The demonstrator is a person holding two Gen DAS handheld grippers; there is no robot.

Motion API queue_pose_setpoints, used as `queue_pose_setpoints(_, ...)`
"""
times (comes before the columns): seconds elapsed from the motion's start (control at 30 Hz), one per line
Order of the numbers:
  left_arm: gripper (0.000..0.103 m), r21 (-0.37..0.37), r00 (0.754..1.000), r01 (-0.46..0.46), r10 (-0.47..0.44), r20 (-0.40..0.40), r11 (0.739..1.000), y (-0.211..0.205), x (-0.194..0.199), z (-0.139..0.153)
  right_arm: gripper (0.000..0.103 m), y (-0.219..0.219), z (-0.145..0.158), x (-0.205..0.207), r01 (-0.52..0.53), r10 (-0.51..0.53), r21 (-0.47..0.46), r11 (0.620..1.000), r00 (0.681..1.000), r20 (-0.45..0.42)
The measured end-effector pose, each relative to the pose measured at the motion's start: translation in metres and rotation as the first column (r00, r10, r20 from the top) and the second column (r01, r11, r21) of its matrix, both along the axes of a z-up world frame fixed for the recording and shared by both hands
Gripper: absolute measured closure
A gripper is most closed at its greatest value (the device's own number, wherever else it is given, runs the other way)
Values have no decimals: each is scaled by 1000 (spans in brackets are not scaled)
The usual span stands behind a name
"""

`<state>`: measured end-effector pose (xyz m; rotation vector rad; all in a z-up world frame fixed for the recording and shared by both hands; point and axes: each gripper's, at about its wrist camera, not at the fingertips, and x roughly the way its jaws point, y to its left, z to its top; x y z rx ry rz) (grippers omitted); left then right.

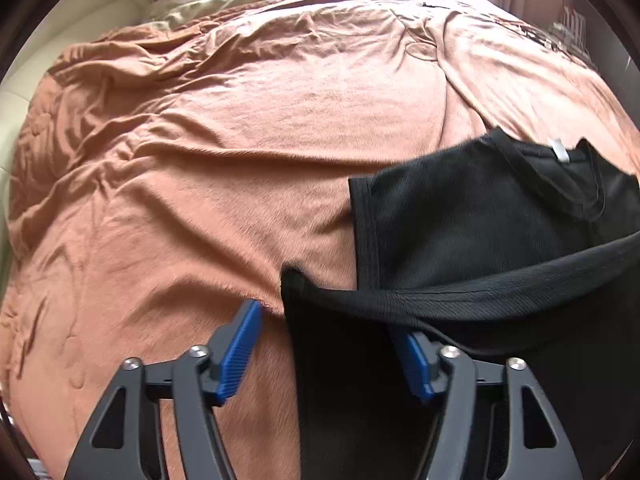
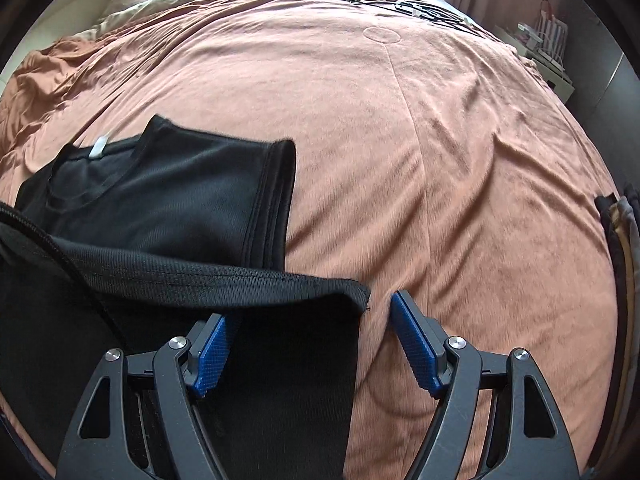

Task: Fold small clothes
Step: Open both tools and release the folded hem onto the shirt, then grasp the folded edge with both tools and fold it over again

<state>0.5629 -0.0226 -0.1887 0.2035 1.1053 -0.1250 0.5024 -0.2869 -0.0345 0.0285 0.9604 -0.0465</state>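
A black sleeveless top (image 1: 480, 216) with a white neck label (image 1: 558, 150) lies on the orange-brown bedspread (image 1: 200, 160). Its thick hem band (image 1: 460, 300) runs across close to the camera. My left gripper (image 1: 326, 320) is open, with the hem's left corner between its blue pads (image 1: 240, 352); the black cloth covers part of the right pad. In the right wrist view the same top (image 2: 168, 188) lies at the left. My right gripper (image 2: 310, 308) is open around the hem's right corner (image 2: 352, 288), and cloth hangs over its left pad (image 2: 212, 356).
The bedspread (image 2: 440, 160) stretches far ahead and to the right. Cream bedding (image 1: 224, 0) lies at the head end. A dark cable (image 2: 420, 10) rests on the far part of the bed. A white side table (image 2: 540, 52) stands at the right, and stacked fabric (image 2: 620, 232) shows at the right edge.
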Motion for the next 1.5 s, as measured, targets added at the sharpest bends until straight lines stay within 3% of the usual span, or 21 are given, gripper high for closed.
queue_pose_setpoints(0.1,47,-26,1000,-12,12,4,1000,2,9,1,29,-4,4,7,31,-30,-20,999,999,27)
queue_pose_setpoints(0.2,63,-38,999,-34,34,19,999,8,13,9,29,-10,14,2,63,-62,-16,998,996,68)
queue_pose_setpoints(0.5,65,-141,999,-39,42,18,989,30,9,20,30,-15,15,-25,13,-16,36,999,995,99)
queue_pose_setpoints(0.63,71,-135,1000,-24,25,9,991,28,11,11,50,-16,7,-22,-17,13,50,999,997,78)
queue_pose_setpoints(0.77,76,-153,999,-37,37,-6,988,27,16,1,61,-21,0,-8,-36,33,67,997,998,45)
queue_pose_setpoints(0.87,89,-156,999,-32,34,13,987,26,18,1,71,-22,-4,7,-47,44,83,995,998,32)
queue_pose_setpoints(0.93,96,-154,999,-38,42,24,987,27,18,1,89,-24,-3,13,-47,44,81,996,998,37)
queue_pose_setpoints(1.0,97,-155,998,-40,47,38,987,28,17,3,100,-22,-2,16,-45,43,73,996,998,37)
queue_pose_setpoints(1.33,98,-168,990,-32,54,129,985,33,20,34,103,-20,20,6,-24,20,35,999,993,120)
queue_pose_setpoints(1.5,98,-163,987,-30,55,153,986,30,35,42,103,-17,28,18,-17,16,13,1000,992,122)
